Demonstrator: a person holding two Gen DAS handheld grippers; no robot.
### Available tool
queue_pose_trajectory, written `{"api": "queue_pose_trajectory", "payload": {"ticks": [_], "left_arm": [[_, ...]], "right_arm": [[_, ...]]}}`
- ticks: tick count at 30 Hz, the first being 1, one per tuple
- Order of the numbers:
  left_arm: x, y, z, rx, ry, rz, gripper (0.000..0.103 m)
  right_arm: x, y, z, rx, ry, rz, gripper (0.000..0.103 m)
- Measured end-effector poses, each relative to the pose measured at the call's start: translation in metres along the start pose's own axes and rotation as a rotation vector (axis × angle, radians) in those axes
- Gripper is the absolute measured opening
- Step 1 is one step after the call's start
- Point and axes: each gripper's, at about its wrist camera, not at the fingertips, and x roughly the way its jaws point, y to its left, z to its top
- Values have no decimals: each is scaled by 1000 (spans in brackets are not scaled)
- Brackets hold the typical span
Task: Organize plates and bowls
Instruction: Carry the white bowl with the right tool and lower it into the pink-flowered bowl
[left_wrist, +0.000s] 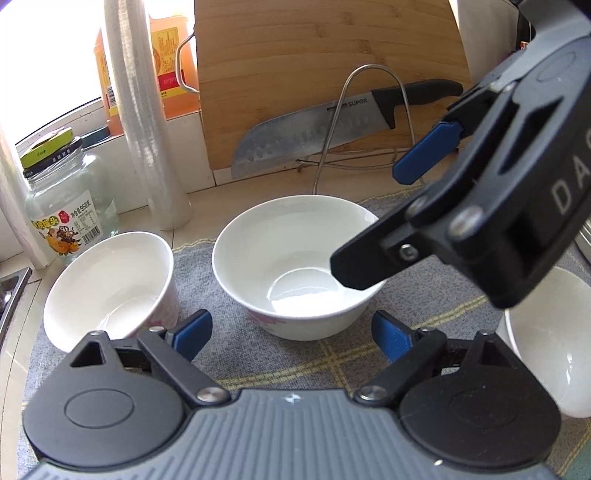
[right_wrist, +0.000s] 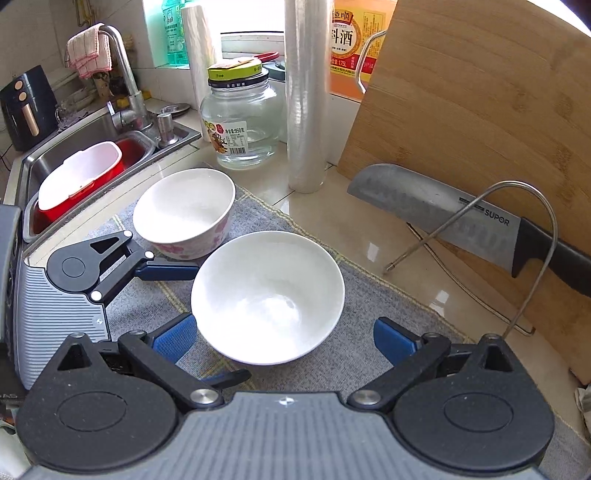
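Three white bowls stand on a grey checked cloth (left_wrist: 325, 365). The middle bowl (left_wrist: 295, 266) sits upright just ahead of my left gripper (left_wrist: 291, 336), which is open with its blue pads on either side of the bowl's near wall, apart from it. My right gripper (left_wrist: 376, 221) reaches in from the upper right, one black fingertip over this bowl's rim. In the right wrist view the same bowl (right_wrist: 267, 295) lies between the spread fingers of my right gripper (right_wrist: 284, 339), which is open. A pink-flowered bowl (right_wrist: 184, 210) stands behind it to the left. The third bowl (left_wrist: 546, 343) is at the right edge.
A bamboo cutting board (right_wrist: 480, 129) leans at the back with a knife (right_wrist: 443, 214) and a wire rack (right_wrist: 535, 258) before it. A glass jar (right_wrist: 240, 122) and a film roll (right_wrist: 306, 110) stand behind the bowls. The sink (right_wrist: 122, 127) holds a red tub on the left.
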Motion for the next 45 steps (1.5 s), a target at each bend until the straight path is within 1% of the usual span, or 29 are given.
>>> {"api": "queue_pose_trajectory", "payload": {"ticks": [4, 9, 12, 18, 24, 28, 38, 45], "left_arm": [[4, -1, 2, 9, -5, 20, 93], [6, -1, 4, -4, -14, 15, 93], [7, -2, 4, 2, -18, 16, 92], [7, -3, 5, 7, -25, 10, 90], [5, -4, 6, 17, -26, 2, 87], [4, -5, 6, 31, -28, 1, 85], [3, -2, 9, 38, -7, -15, 85], [-4, -5, 11, 56, -13, -26, 85]], "right_arm": [[15, -2, 8, -11, 13, 20, 103], [30, -6, 17, -12, 22, 46, 103], [36, -8, 20, -13, 30, 51, 101], [45, -10, 21, -4, 46, 69, 94], [47, -10, 21, -1, 50, 87, 89], [47, -11, 22, 3, 49, 92, 89], [46, -13, 21, 26, 52, 105, 88], [37, -13, 18, 44, 43, 103, 88]]}}
